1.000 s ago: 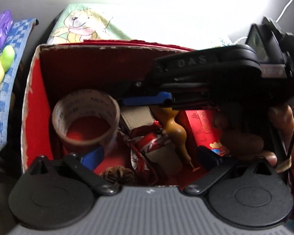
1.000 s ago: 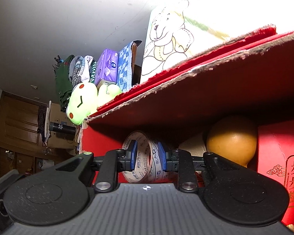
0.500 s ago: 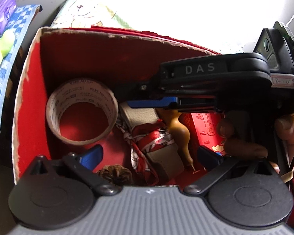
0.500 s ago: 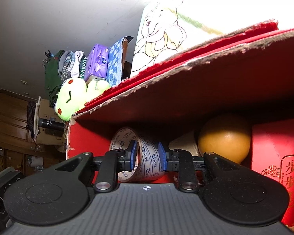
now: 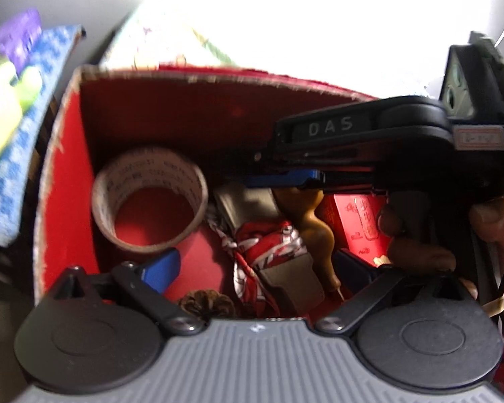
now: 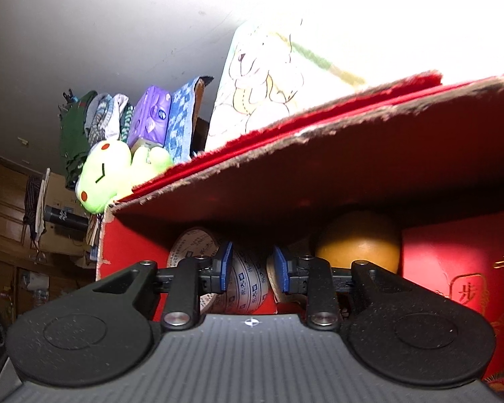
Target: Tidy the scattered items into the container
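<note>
The red cardboard box [image 5: 64, 181] holds a tape roll [image 5: 149, 201], a brown gourd [image 5: 316, 231], a red patterned cloth bundle [image 5: 268, 245], a pine cone [image 5: 206, 304] and a red packet [image 5: 359, 225]. My left gripper [image 5: 252, 268] hovers open over the box interior, empty. My right gripper [image 6: 252, 267] reaches into the box from the right side and shows in the left wrist view [image 5: 285, 178]. Its jaws are parted and hold nothing, with the tape roll [image 6: 248, 282] and gourd [image 6: 358, 245] beyond them.
Behind the box lean a bear-print cloth [image 6: 268, 77], a blue checked towel [image 5: 20, 154], a purple tissue pack [image 6: 151, 114] and a green plush toy [image 6: 107, 174]. A dark wooden room lies at far left.
The right gripper's jaws have opened wider. The left camera has pulled up and back a little, and the box sits lower in its view.
</note>
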`<state>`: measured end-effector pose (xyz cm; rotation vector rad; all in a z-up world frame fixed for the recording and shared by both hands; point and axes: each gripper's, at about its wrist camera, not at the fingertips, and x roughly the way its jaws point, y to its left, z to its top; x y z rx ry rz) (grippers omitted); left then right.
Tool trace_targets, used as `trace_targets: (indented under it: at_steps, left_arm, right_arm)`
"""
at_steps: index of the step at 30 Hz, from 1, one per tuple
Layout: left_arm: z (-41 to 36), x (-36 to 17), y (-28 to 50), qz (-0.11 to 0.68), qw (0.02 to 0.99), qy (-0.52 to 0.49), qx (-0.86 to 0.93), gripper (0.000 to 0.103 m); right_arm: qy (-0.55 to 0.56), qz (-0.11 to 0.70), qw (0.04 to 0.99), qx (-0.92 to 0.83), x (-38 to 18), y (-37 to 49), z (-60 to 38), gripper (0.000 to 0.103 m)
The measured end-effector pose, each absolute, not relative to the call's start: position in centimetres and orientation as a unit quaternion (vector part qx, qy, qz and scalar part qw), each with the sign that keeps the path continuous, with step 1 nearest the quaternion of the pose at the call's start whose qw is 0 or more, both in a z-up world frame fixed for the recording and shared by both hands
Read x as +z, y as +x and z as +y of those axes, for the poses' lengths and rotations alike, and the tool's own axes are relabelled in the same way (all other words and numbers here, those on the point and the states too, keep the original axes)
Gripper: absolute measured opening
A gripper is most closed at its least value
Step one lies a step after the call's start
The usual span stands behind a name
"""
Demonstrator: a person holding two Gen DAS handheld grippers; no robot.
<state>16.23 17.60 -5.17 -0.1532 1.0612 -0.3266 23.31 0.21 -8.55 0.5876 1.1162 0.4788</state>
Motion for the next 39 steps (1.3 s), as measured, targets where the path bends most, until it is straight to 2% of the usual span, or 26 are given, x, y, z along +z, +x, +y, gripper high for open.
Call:
trace_targets:
  at_steps: [6, 10, 14, 21, 25, 33, 39]
  left_arm:
    - [16.9, -3.6, 14.8, 0.471, 0.871, -0.047, -0.132, 0.097]
    - [16.5, -2.8, 14.3, 0.472, 0.867, -0.085, -0.133, 0.101]
    - [15.1, -1.7, 13.8, 0.454, 0.882, -0.038, -0.122, 0.103]
    - [13.2, 0.4, 11.7, 0.394, 0.915, -0.006, -0.093, 0.102]
    - [12.8, 0.7, 11.7, 0.417, 0.904, 0.008, -0.091, 0.102]
    - [12.5, 0.6, 10.7, 0.419, 0.906, 0.037, -0.042, 0.102]
    - [12.4, 0.1, 10.7, 0.441, 0.896, 0.049, -0.017, 0.102]
  right_arm:
    - [0.266, 0.509, 0.792, 0.208, -7.7, 22.6, -0.2, 0.031]
    - [0.237, 0.498, 0.813, 0.188, -6.8, 22.1, 0.0, 0.031]
    - [0.203, 0.484, 0.835, 0.165, -6.1, 21.3, -0.3, 0.031]
    - [0.231, 0.461, 0.843, 0.153, -5.0, 20.0, -1.8, 0.031]
    - [0.186, 0.449, 0.866, 0.12, -4.4, 18.7, -1.8, 0.041]
    - [0.177, 0.455, 0.867, 0.094, -4.6, 16.7, -3.1, 0.039]
    - [0.127, 0.444, 0.884, 0.077, -3.4, 14.7, -2.2, 0.041]
